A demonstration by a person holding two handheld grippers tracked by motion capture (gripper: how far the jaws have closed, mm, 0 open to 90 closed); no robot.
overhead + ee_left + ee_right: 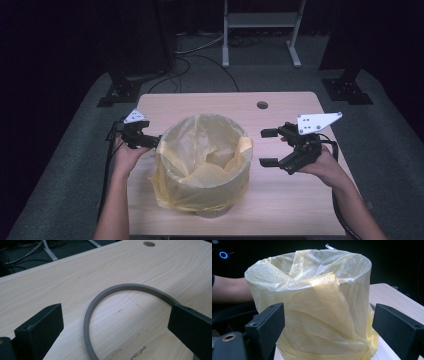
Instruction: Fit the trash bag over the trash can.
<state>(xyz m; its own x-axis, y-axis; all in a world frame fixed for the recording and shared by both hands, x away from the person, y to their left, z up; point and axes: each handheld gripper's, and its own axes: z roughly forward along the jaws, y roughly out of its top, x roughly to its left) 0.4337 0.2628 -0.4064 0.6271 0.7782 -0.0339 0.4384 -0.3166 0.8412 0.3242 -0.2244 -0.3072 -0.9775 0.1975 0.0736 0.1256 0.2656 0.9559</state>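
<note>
Reaching left gripper (150, 140), jaws spread, toward grey ring (105, 302) for clamping yellow bag (205, 160); right gripper (268, 147) spread, waiting.

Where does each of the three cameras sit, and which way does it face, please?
High view: above the person's side, facing forward and down on the table, the bin and both forearms.
Left gripper view: on the left gripper, facing down at a grey ring between open jaws.
Right gripper view: on the right gripper, level with the bin; a forearm behind.
The high and right gripper views share the bin.
</note>
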